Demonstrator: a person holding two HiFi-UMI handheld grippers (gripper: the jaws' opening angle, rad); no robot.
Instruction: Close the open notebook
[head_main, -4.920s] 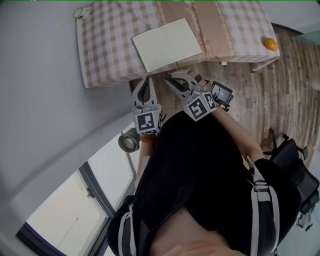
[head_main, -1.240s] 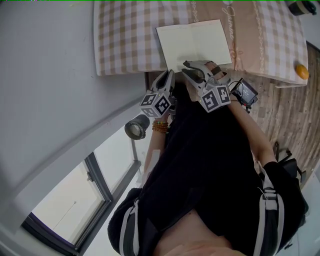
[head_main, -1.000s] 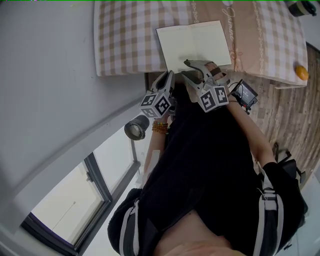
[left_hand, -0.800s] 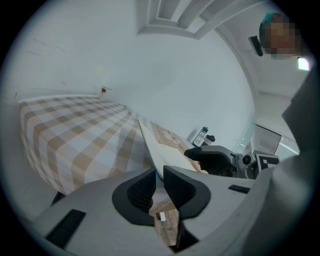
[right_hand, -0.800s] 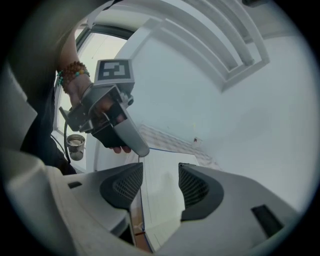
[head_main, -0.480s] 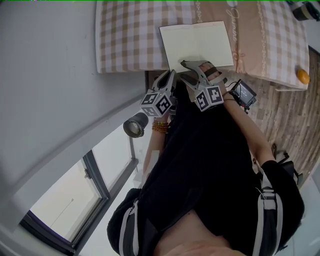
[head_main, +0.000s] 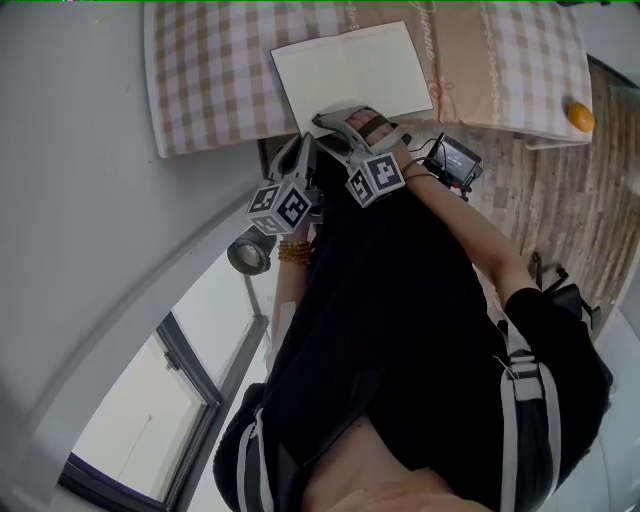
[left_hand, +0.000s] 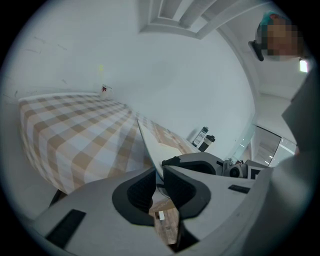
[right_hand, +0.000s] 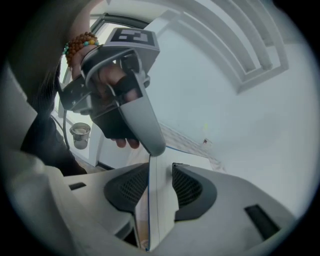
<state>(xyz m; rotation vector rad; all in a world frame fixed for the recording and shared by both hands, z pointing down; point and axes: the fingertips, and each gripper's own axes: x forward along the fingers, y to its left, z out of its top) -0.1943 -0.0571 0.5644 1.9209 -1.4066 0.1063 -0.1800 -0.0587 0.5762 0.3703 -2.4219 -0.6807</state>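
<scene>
Cream notebook (head_main: 350, 70): it lies open on the counter (head_main: 210, 80), pages up, close to the edge nearest me.
Counter cloth: brown and white squares on the left, a plain tan band with white trim on the right.
My left claw (head_main: 302, 142): it reaches the near left corner of the notebook. In the left gripper view its two jaws are pinched almost tight, and the thin edge of the notebook runs right in between them. I am holding that edge.
My right claw (head_main: 330, 120): it sits just beside the left one, a little more toward the middle of the near edge. In the right gripper view a white sheet with a thin blue rim stands between the jaws, and they are squeezed on it.
Both claws: they are very close together. The tip of my left claw touches the same sheet just past my right jaws.
Beads (right_hand: 80, 42): a string of brown beads goes round my left wrist.
Small screen (head_main: 455, 160): a little dark screen sits by my right wrist.
Orange (head_main: 573, 115): it sits at the right corner of the counter, well apart from the notebook.
Bottles (left_hand: 204, 138): two dark bottles stand side by side at the far end of the counter.
Floor (head_main: 560, 200): wood boards, beside the counter.
Round grey thing (head_main: 250, 255): it is low down near my left wrist. I cannot tell what it is.
</scene>
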